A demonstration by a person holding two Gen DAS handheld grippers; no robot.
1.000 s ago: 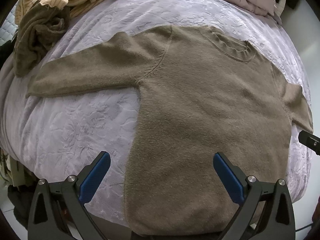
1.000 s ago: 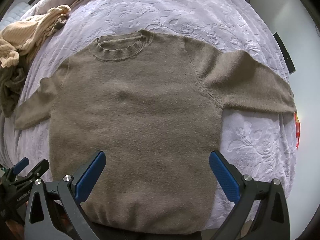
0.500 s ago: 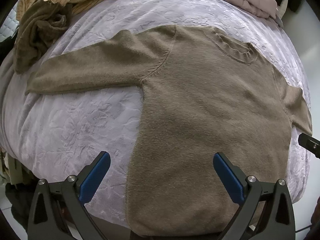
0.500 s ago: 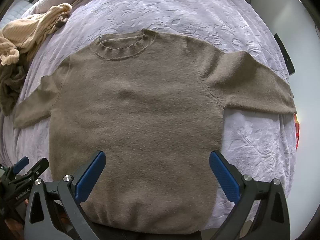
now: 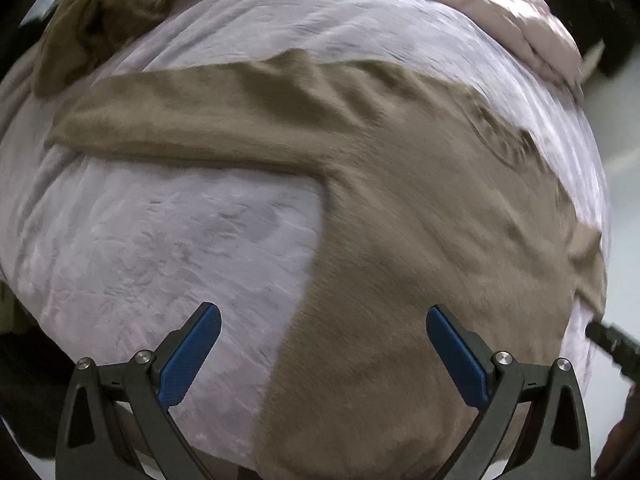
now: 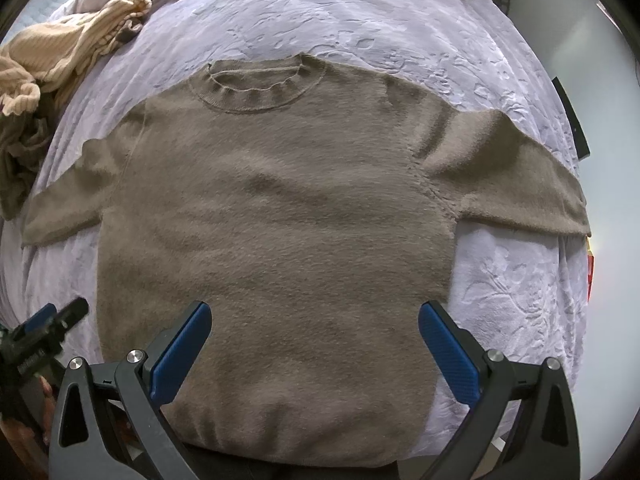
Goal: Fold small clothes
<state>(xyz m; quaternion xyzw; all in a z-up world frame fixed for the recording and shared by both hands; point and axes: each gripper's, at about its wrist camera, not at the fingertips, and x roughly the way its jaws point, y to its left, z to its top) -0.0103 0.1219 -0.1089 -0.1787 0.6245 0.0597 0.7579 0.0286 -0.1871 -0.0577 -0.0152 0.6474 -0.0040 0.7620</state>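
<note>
- Left wrist view: your left gripper hangs over the near left edge of the brown sweater, fingers spread wide and holding nothing. One blue pad sits over the lavender bedspread, the other over the sweater's lower body.
- The sweater lies flat on the bedspread, one sleeve stretched out to the left of its body. This view is motion-blurred.
- Beyond that sleeve, a crumpled pile of clothes lies on the bedspread.
- Right wrist view: your right gripper hovers above the sweater's hem, fingers wide apart and empty, both pads over the fabric.
- The sweater is spread front-up, collar on the far side, both sleeves out sideways.
- A beige ribbed garment lies left of the collar, apart from the sweater.
</note>
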